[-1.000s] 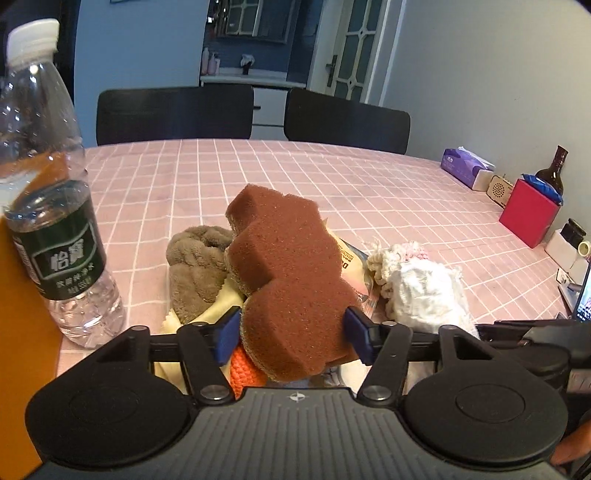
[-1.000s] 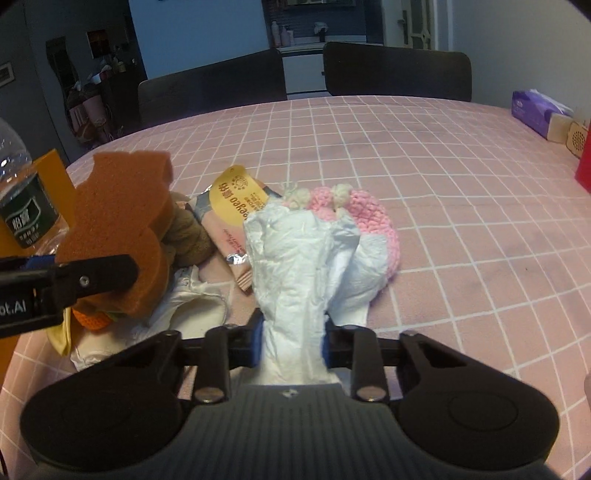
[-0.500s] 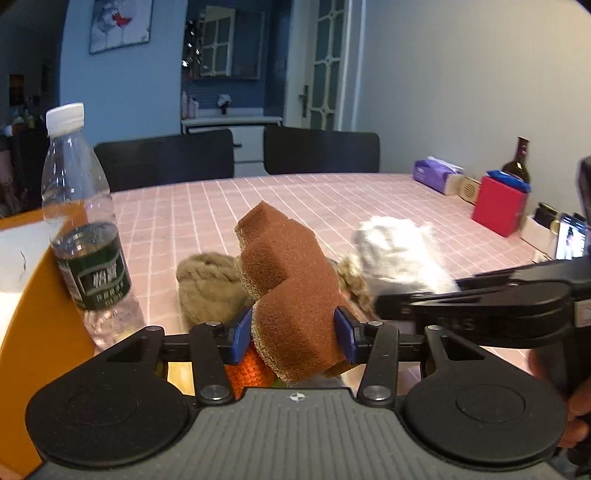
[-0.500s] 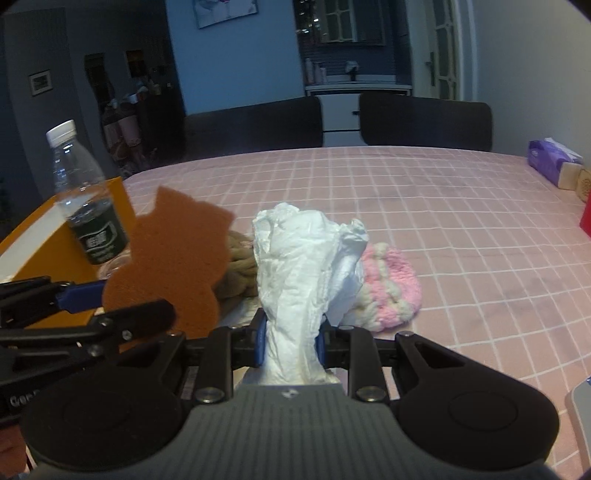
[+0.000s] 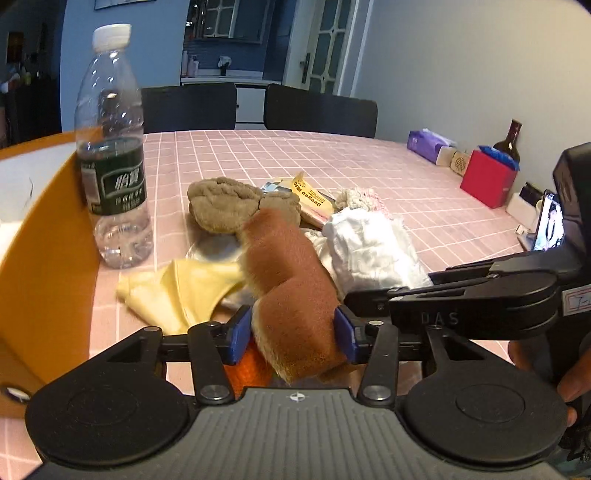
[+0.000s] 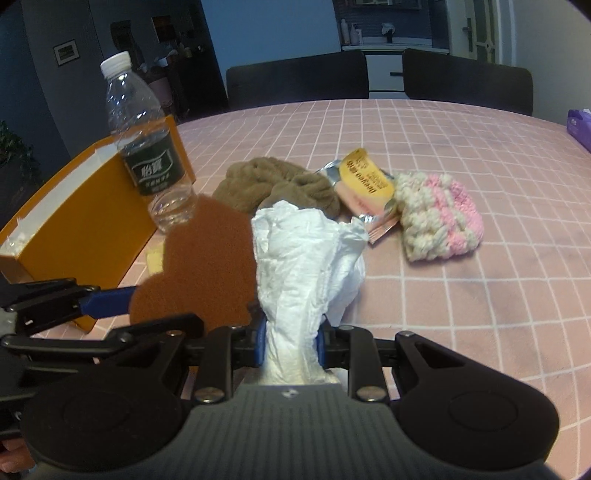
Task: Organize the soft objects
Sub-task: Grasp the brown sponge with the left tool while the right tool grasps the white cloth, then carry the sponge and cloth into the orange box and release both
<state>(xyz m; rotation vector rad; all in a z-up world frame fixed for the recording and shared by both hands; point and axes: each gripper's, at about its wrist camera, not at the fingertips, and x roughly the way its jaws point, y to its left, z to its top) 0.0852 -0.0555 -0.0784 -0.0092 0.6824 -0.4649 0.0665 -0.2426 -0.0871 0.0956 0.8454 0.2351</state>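
Your left gripper pinches the brown sponge; your right gripper pinches the white cloth. The orange box lies at ten o'clock, nearer your left.

A: The brown sponge looks coarse and matt; the white cloth is crinkled.

B: The water bottle is clear glossy plastic, the knit piece chunky yarn.

Ahead of you: two black chairs behind bench with pink checked cloth. Blue wall left, pale wall right, glazed door between.
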